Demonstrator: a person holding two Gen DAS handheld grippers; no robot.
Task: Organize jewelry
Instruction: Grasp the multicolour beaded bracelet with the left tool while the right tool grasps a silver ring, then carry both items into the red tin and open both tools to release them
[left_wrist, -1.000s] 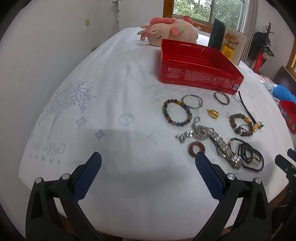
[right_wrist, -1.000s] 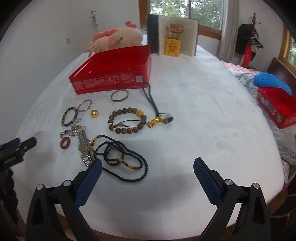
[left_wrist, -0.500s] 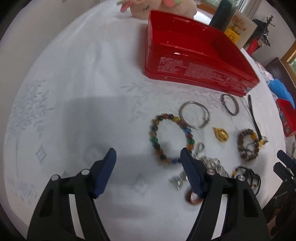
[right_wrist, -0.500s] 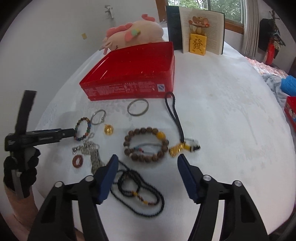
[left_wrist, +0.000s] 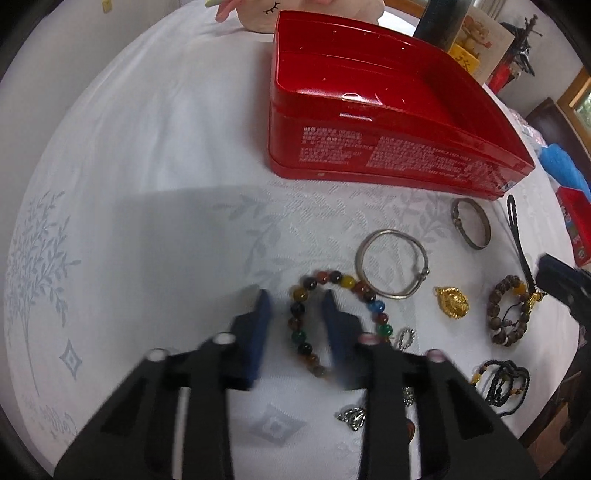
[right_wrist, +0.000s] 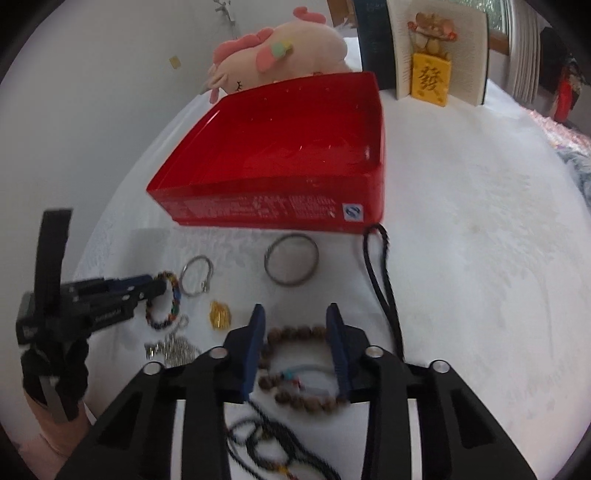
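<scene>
Jewelry lies on a white tablecloth in front of an open red tin box (left_wrist: 388, 122), also in the right wrist view (right_wrist: 288, 162). My left gripper (left_wrist: 295, 306) is open, its fingers either side of the left arc of a multicoloured bead bracelet (left_wrist: 341, 280). My right gripper (right_wrist: 295, 317) is open, its fingers straddling a brown wooden bead bracelet (right_wrist: 295, 332). Nearby lie a thin silver bangle (left_wrist: 391, 267), a dark metal bangle (right_wrist: 291, 264), a gold pendant (left_wrist: 452, 302) and a black bead necklace (right_wrist: 280, 450).
A black cord (right_wrist: 380, 280) runs from the box corner down past my right gripper. A silver chain (right_wrist: 170, 347) lies at the left. A pink plush toy (right_wrist: 280, 59) and an open book with a gold ornament (right_wrist: 432, 62) stand behind the box.
Both grippers have moved forward and down to the jewelry and narrowed. The left now straddles the coloured bracelet, the right the brown bracelet.
</scene>
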